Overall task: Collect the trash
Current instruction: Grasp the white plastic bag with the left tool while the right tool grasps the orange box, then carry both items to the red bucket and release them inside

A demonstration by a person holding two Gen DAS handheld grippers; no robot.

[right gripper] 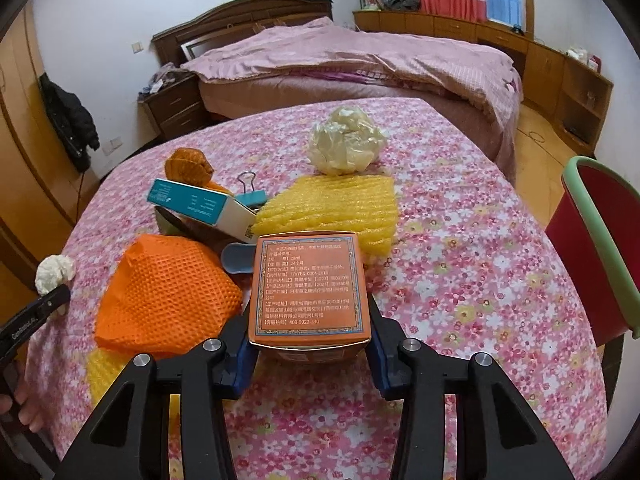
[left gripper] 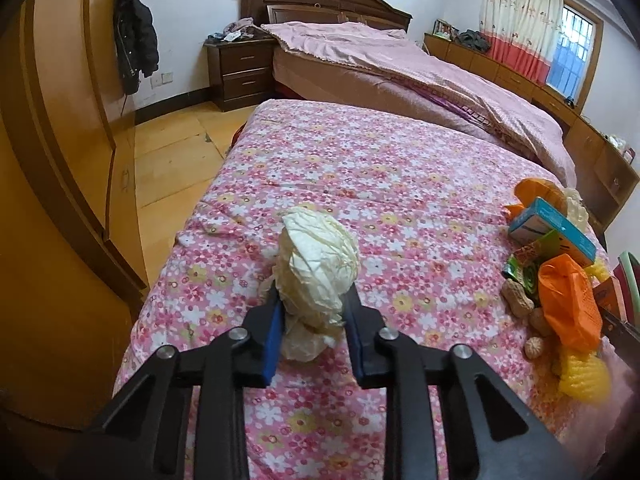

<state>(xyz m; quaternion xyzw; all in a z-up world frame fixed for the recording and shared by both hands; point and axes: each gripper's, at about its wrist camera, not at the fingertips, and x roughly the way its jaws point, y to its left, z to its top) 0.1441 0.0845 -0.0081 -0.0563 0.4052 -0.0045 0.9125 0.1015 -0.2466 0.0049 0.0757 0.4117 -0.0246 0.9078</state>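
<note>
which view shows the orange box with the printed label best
The right wrist view: the orange box sits front and centre, held in the right tool, its printed face turned to the camera. In the left wrist view only an orange sliver shows at the right edge past the trash pile, too small to identify.

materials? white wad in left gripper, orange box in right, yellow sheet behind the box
White wad: looks like crumpled tissue or thin paper, matte, with sharp creases and veined wrinkles.
Orange box: printed paperboard, slightly glossy, with folded edges and printed text.
Yellow sheet: probably foam wrap, soft and matte, with a ribbed, bumpy surface.
</note>
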